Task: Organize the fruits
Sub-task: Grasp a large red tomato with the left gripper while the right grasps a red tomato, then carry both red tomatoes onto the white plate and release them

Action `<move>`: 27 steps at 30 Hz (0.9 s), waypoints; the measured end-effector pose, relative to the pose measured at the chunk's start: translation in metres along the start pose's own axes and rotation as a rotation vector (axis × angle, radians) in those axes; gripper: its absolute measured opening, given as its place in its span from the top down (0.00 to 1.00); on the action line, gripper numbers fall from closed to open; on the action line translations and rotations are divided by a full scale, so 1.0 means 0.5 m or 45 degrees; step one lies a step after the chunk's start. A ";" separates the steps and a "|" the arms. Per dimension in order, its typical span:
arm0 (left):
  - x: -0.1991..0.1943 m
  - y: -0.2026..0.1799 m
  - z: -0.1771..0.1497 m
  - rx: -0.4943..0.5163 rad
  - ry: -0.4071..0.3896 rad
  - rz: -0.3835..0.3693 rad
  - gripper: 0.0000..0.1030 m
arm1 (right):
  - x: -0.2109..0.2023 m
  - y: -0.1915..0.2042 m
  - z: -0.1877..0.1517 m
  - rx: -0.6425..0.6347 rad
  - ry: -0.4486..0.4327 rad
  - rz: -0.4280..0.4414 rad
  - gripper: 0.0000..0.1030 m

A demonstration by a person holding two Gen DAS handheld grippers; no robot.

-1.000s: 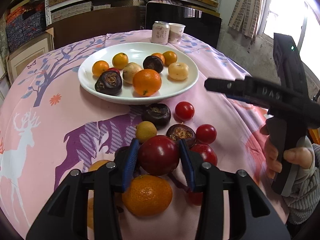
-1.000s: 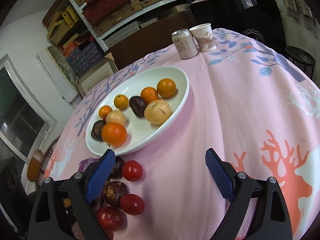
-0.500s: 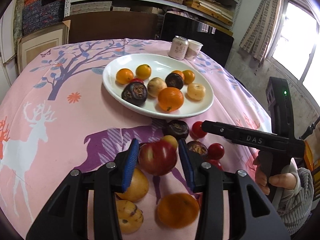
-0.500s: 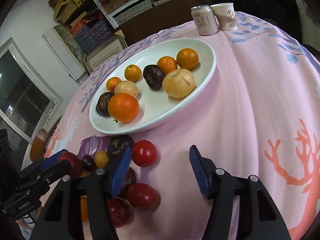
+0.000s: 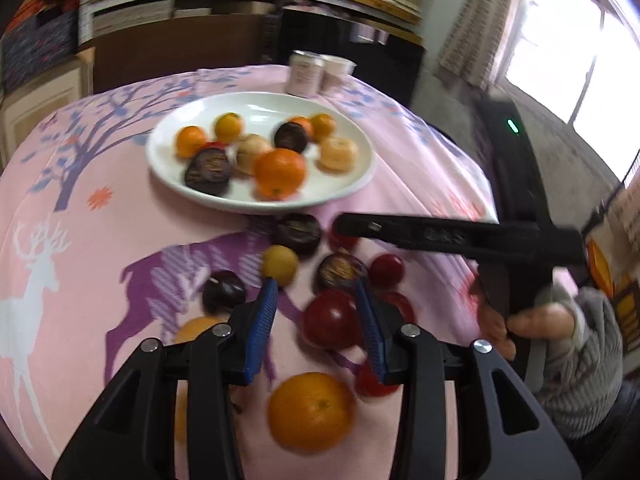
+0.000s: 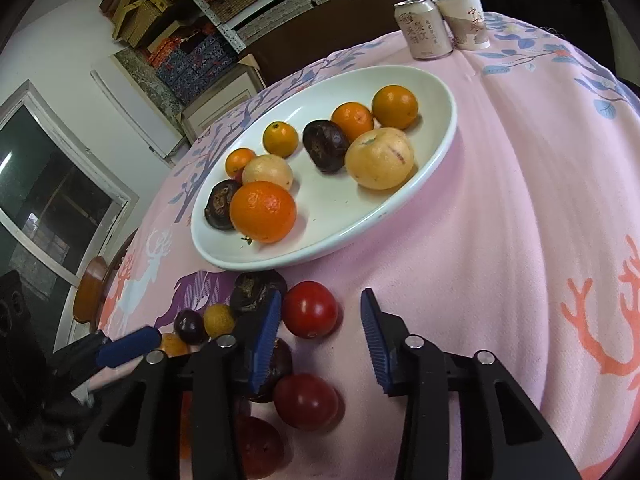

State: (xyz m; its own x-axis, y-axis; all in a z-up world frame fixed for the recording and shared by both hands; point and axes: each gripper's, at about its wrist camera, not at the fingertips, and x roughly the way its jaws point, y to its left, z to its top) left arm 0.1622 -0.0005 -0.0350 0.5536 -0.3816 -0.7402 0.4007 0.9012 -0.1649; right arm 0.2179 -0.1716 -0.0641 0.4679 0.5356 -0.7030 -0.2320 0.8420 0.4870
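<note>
A white plate (image 5: 352, 184) (image 6: 436, 160) holds several oranges, dark passion fruits and pale yellow fruits. More fruit lies loose on the pink cloth in front of it. My left gripper (image 5: 316, 316) is open; a dark red apple (image 5: 330, 320) sits between its fingers against the right one, no longer squeezed. An orange (image 5: 310, 410) lies below it. My right gripper (image 6: 320, 340) is open, low over the cloth, with a red tomato (image 6: 310, 308) just ahead between its fingertips. The right gripper also shows at right in the left wrist view (image 5: 460, 236).
A drink can (image 6: 422, 28) and a paper cup (image 6: 464, 20) stand behind the plate. Dark passion fruits (image 5: 298, 232), red tomatoes (image 6: 306, 400) and a small yellow fruit (image 5: 280, 264) crowd the cloth by both grippers. Shelves and boxes stand beyond the table.
My left gripper has opened and the red apple it held now sits loose between the fingers. My right gripper has narrowed and moved down toward the red tomato.
</note>
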 end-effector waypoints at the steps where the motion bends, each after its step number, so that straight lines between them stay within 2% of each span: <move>1: 0.008 -0.013 -0.004 0.033 0.020 0.004 0.62 | 0.001 0.003 0.000 -0.013 -0.001 -0.008 0.63; 4: 0.027 -0.035 -0.014 0.095 0.051 0.049 0.61 | 0.007 0.009 0.001 -0.031 0.007 0.005 0.68; 5: 0.028 -0.031 -0.013 0.083 0.054 0.035 0.61 | 0.009 0.009 0.000 -0.028 0.016 0.021 0.72; 9: 0.040 -0.001 -0.016 -0.014 0.119 -0.048 0.61 | 0.008 0.013 -0.003 -0.046 0.014 0.011 0.72; 13: 0.048 -0.014 -0.023 0.025 0.144 -0.054 0.60 | 0.008 0.012 -0.004 -0.036 0.018 0.018 0.72; 15: 0.068 -0.025 -0.027 0.051 0.175 -0.052 0.54 | 0.008 0.012 -0.004 -0.042 0.016 0.015 0.72; 17: 0.070 -0.039 -0.029 0.089 0.159 -0.020 0.54 | 0.007 0.011 -0.004 -0.037 0.017 0.018 0.72; 19: 0.067 -0.040 -0.030 0.088 0.147 -0.027 0.61 | 0.006 0.008 -0.004 -0.018 0.018 0.031 0.72; 22: 0.069 -0.026 -0.025 0.032 0.155 -0.063 0.60 | 0.005 0.002 -0.003 0.000 0.018 0.038 0.72; 27: 0.069 -0.029 -0.025 0.034 0.135 -0.040 0.61 | 0.004 0.000 -0.003 -0.004 0.018 0.036 0.72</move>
State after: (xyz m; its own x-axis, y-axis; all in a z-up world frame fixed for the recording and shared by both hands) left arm 0.1664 -0.0242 -0.0661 0.4605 -0.3847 -0.7999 0.4371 0.8827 -0.1729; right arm 0.2177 -0.1706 -0.0663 0.4487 0.5602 -0.6963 -0.2477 0.8266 0.5054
